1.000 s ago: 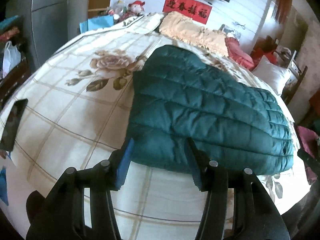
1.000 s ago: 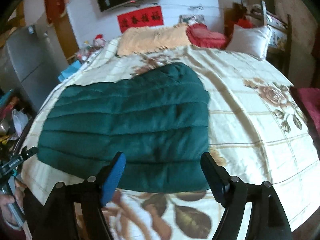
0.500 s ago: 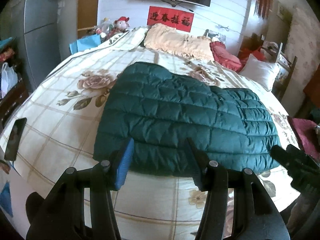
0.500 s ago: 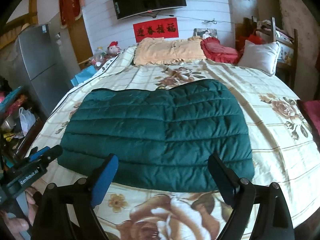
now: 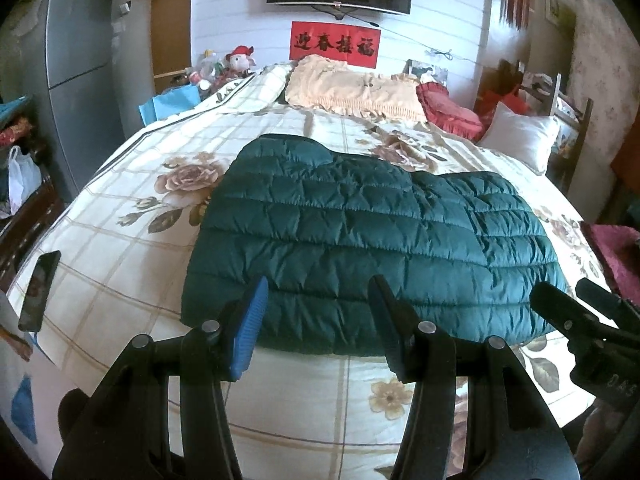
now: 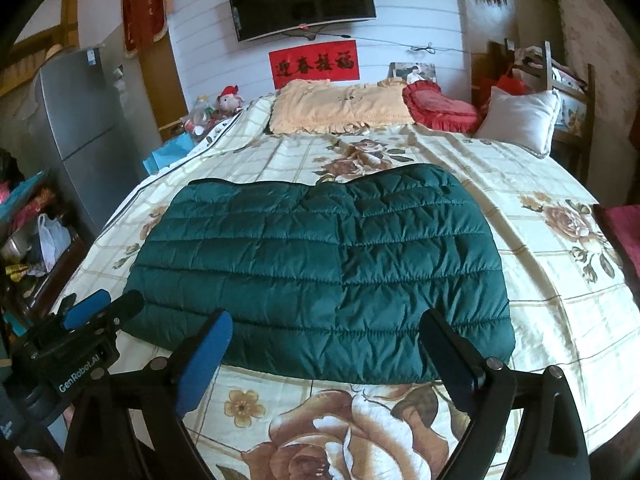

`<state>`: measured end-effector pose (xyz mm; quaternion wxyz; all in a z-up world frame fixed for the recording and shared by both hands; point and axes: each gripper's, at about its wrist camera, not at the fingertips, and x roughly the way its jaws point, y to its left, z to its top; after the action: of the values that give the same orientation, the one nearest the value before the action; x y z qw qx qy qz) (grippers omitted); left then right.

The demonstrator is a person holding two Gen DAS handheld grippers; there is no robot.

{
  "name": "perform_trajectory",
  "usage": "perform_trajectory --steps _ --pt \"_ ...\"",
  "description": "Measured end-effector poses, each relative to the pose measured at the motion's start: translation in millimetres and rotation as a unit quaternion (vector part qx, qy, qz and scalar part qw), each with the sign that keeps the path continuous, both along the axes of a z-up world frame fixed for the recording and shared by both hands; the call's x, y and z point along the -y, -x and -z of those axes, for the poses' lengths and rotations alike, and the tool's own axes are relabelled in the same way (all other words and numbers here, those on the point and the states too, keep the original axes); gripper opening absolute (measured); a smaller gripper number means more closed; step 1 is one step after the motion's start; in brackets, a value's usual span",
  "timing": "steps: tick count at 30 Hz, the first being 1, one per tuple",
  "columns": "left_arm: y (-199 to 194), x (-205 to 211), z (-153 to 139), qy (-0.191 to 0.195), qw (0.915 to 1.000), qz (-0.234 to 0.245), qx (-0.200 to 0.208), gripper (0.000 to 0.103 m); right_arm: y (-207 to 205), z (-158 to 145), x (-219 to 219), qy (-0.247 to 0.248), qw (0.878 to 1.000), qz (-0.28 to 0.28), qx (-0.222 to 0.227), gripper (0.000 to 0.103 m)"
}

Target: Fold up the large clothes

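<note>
On floral bedspread (image 5: 120, 248), phone (image 5: 39, 290) lies beside jacket (image 5: 360, 240).

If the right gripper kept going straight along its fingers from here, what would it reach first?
Most likely the near hem of the green quilted jacket on the bed. The right gripper is open, empty and aimed at that edge. Depth is unclear, so it might touch the floral bedspread first.

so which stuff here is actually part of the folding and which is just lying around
Part of the job:
green puffer jacket, lying flat on the bed
left gripper, open
right gripper, open

Just lying about:
phone near the bed's left edge
yellow pillow
red cushion
white pillow
stuffed toy
</note>
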<state>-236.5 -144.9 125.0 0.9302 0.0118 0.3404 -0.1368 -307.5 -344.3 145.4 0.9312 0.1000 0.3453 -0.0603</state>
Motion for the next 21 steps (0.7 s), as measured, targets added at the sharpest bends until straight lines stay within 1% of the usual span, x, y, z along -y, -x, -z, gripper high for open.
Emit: perform_trajectory --steps 4,9,14,17,21 --pt "3.0 2.0 -3.3 -0.016 0.9997 -0.006 0.017 0.052 -0.9 1.2 -0.9 0.002 1.000 -0.001 -0.002 0.094" --pt "5.0 0.8 -5.1 -0.009 0.9996 -0.001 0.026 0.052 -1.0 1.4 -1.9 0.004 1.000 -0.002 0.000 0.094" --pt "8.2 4.3 -7.1 -0.023 0.9989 -0.004 0.041 0.052 -0.9 2.1 -2.8 0.009 1.000 -0.003 0.002 0.094" --pt "8.6 4.7 -7.5 -0.020 0.9990 -0.005 0.039 0.052 -0.7 1.9 -2.9 0.008 1.000 -0.004 0.002 0.094" --pt "9.5 5.8 -7.5 -0.028 0.9986 -0.009 0.043 0.052 0.0 1.5 -4.4 0.009 1.000 -0.010 0.004 0.094"
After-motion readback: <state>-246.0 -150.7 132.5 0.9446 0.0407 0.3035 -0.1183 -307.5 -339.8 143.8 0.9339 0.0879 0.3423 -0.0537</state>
